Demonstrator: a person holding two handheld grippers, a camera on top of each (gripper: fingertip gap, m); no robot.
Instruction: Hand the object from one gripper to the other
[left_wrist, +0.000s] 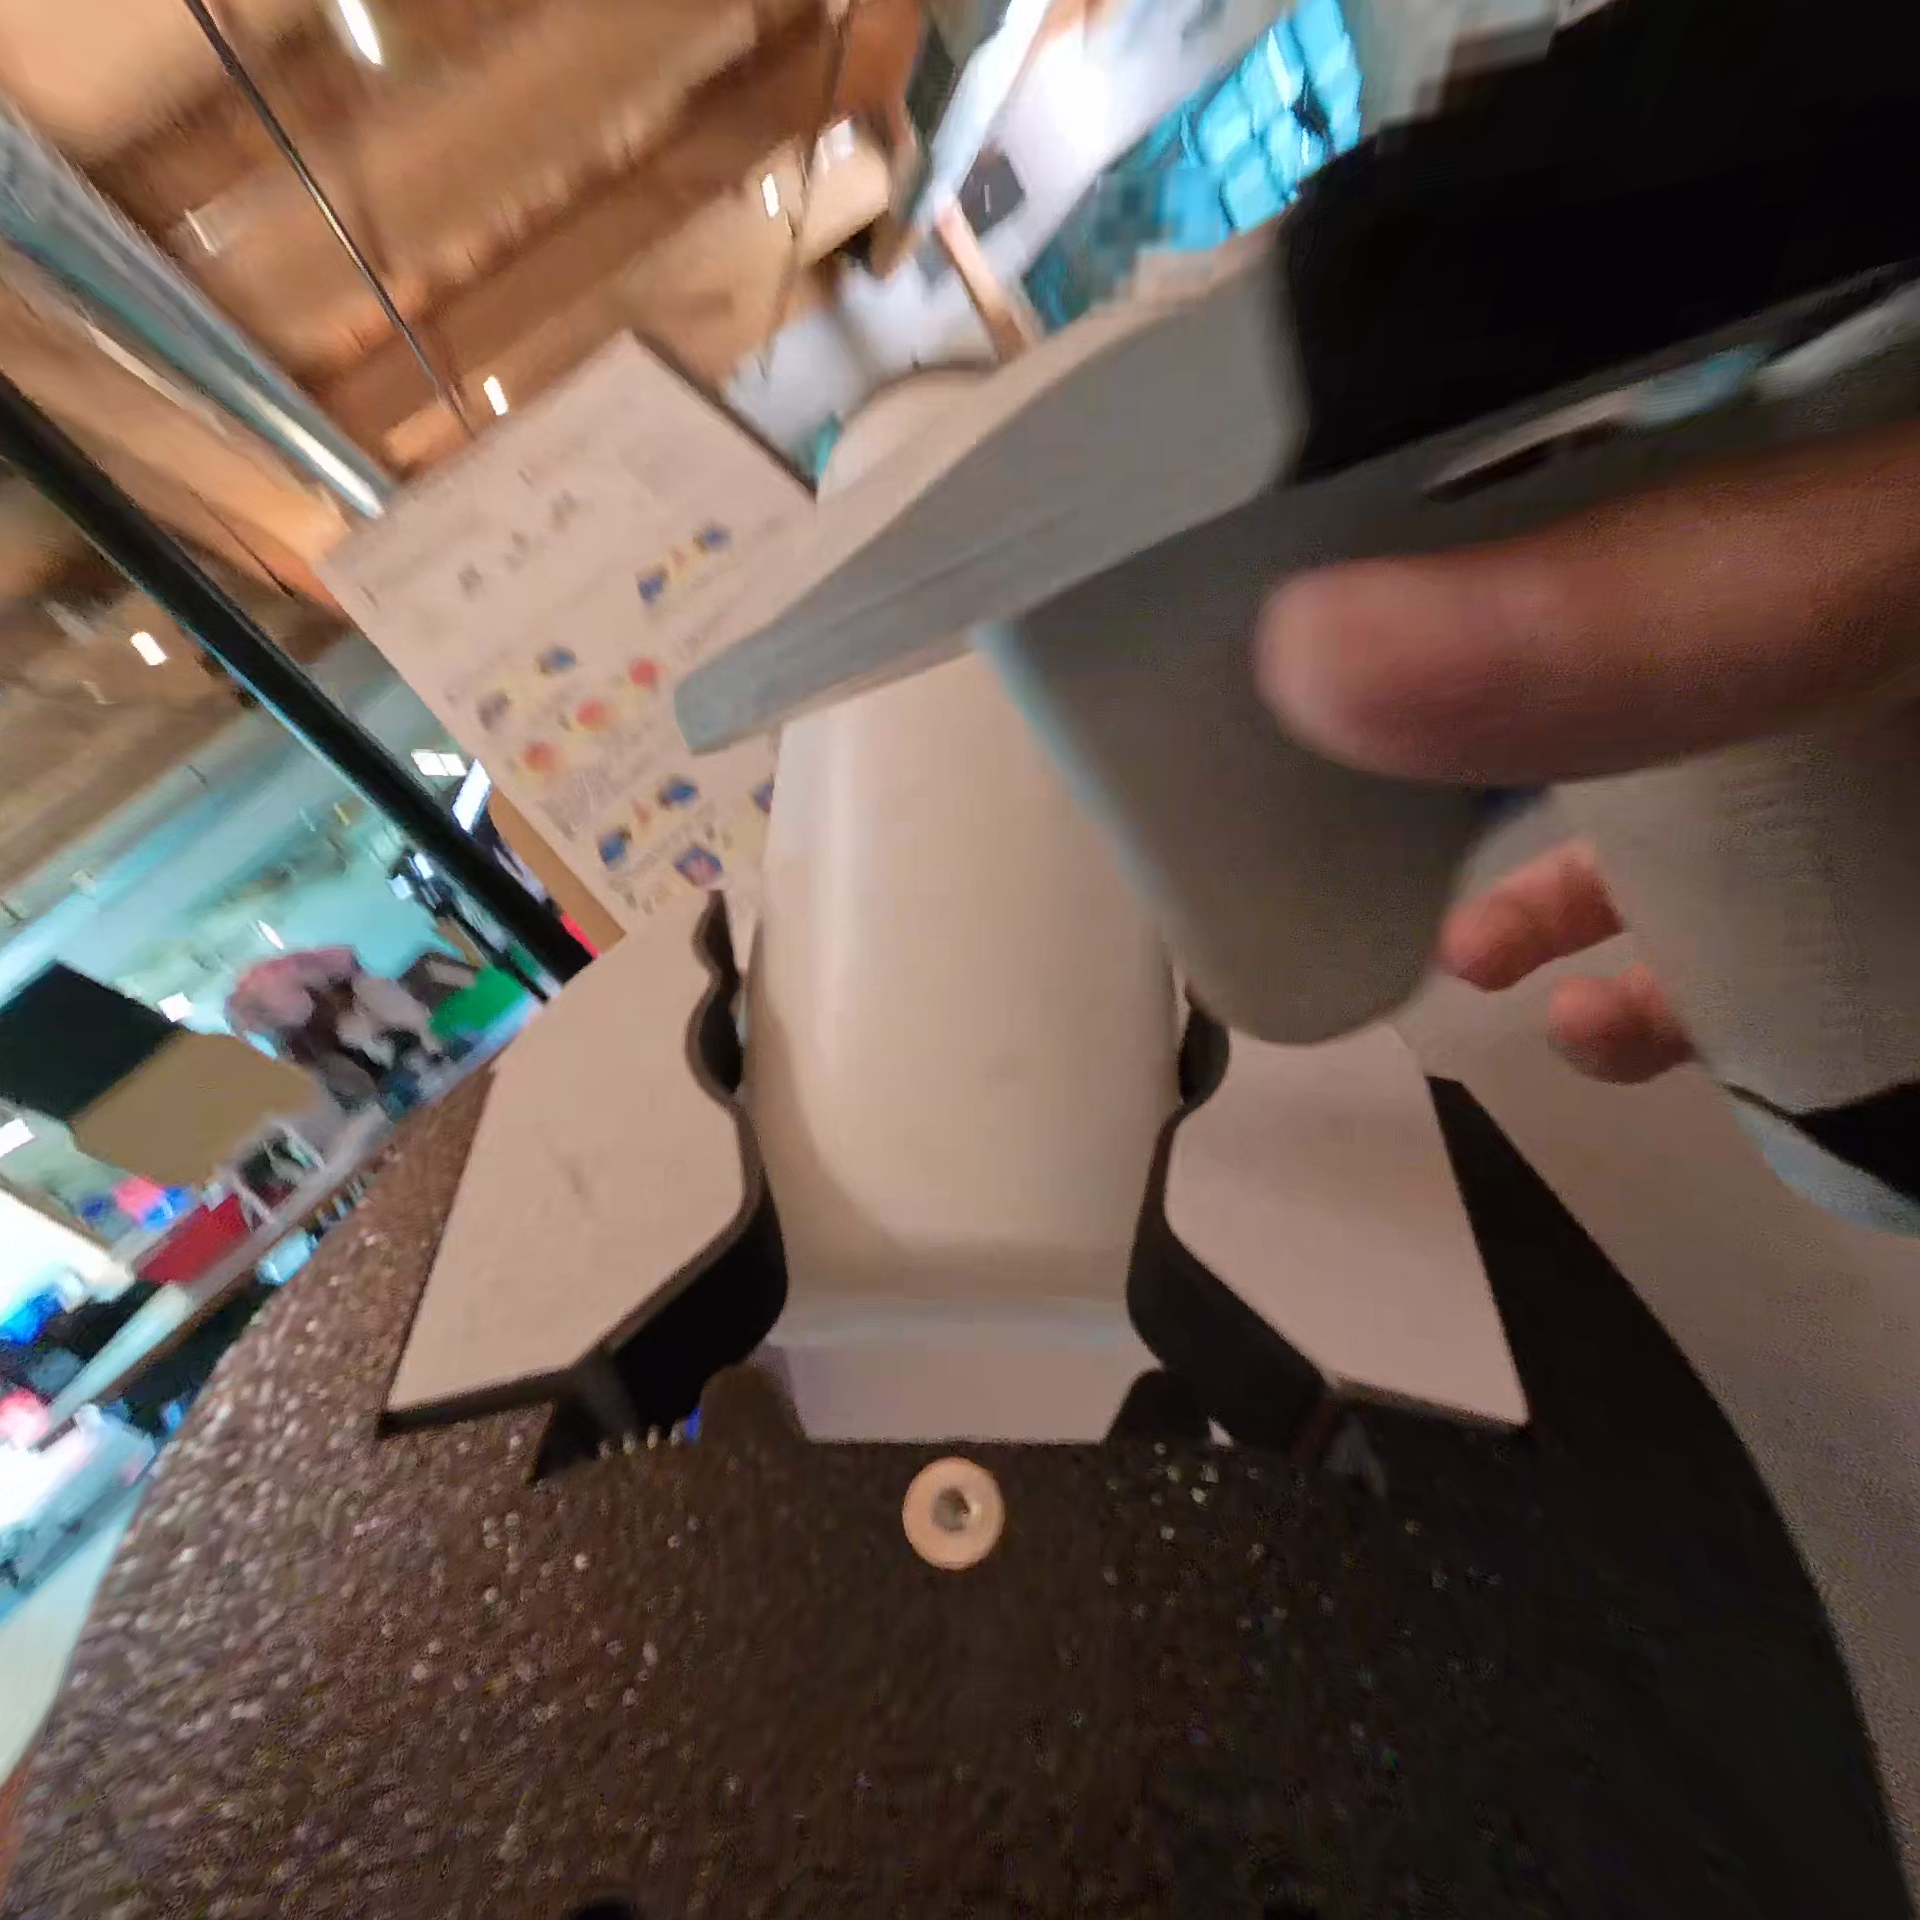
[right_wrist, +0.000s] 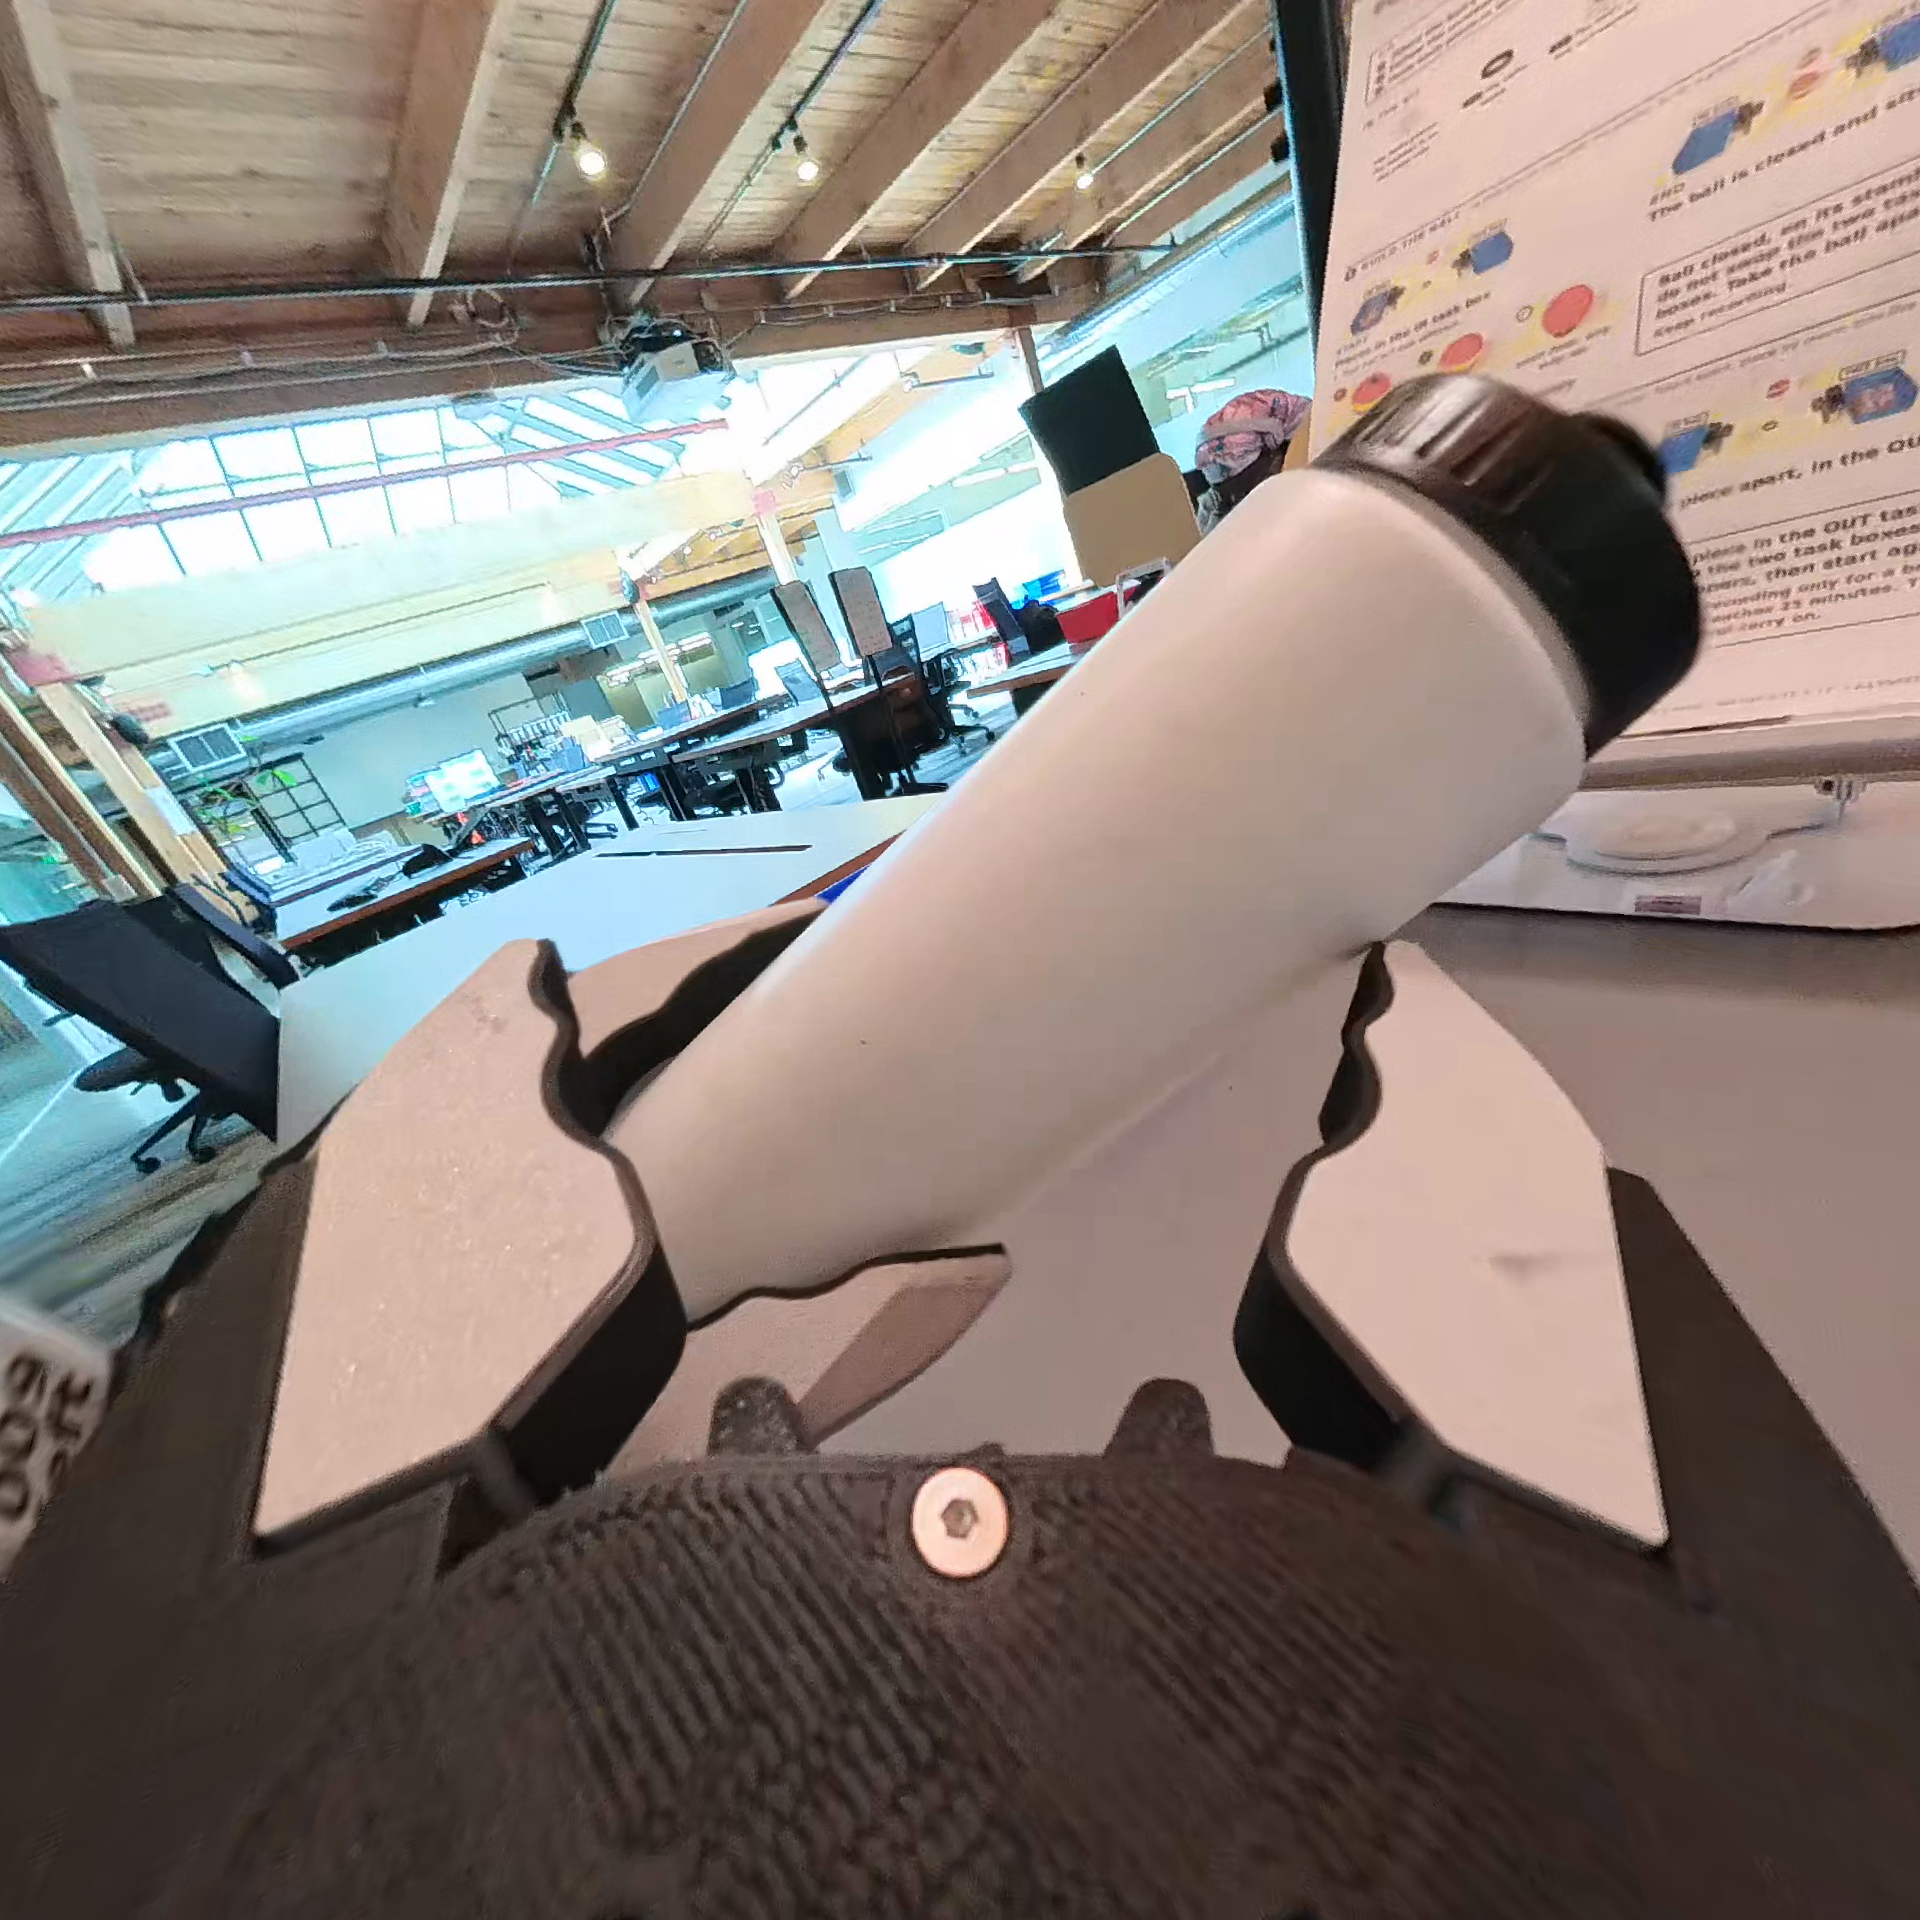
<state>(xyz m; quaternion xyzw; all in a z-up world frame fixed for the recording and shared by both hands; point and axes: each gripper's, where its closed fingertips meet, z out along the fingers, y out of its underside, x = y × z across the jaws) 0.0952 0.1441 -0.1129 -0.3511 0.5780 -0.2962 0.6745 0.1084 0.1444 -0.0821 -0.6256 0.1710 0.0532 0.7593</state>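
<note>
**Two wrist cameras, both tilting upward, both very close in**

Left wrist view: sitting just behind its own gripper (left_wrist: 956, 1039), looking forward and steeply up; frame rolled, ceiling beams (left_wrist: 499, 135) slanting, heavy blur. The other gripper (left_wrist: 1091, 582) is crowding in from upper right, very near the lens.

Right wrist view: sitting behind its own gripper (right_wrist: 956, 1049), facing forward and slightly up across the surface (right_wrist: 1714, 1039) into an open office; sharper, nearly level.

Both are sharing the white bottle (right_wrist: 1091, 935) and the instruction sheet (right_wrist: 1662, 312).
</note>
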